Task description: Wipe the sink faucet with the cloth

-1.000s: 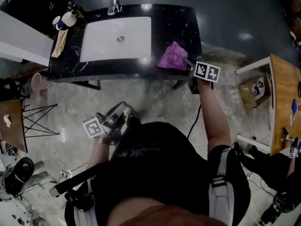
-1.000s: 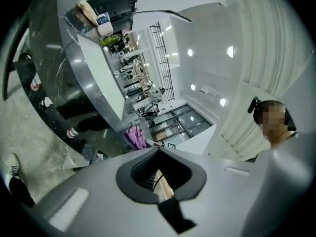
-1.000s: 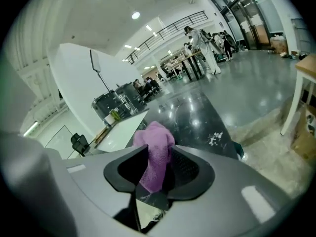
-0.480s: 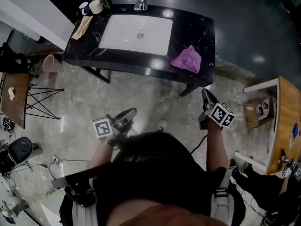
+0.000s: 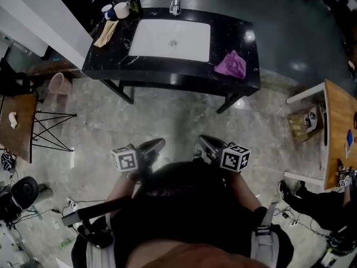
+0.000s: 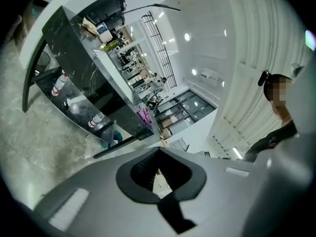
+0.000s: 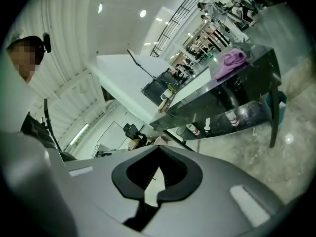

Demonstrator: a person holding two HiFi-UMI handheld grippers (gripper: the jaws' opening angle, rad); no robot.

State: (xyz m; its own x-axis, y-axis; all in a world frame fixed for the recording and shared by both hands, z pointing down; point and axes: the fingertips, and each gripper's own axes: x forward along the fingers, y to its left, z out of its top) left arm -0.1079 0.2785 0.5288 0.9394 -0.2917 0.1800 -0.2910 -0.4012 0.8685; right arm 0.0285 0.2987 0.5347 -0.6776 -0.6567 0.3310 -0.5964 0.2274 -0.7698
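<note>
My left gripper (image 5: pixel 158 144) and right gripper (image 5: pixel 204 140) have jaws pressed together on nothing, well short of the bench (image 5: pixel 248 38). The purple cloth (image 5: pixel 231 64) lies at 1 o'clock, the faucet (image 5: pixel 175 2) at 12. Arriving with jaws unopened, I'd likely shove the cloth off the edge

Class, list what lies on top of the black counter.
Purple cloth right of the basin, faucet behind it, tan cloth, two cups and a bottle at left. What the cloths cover stays hidden.
</note>
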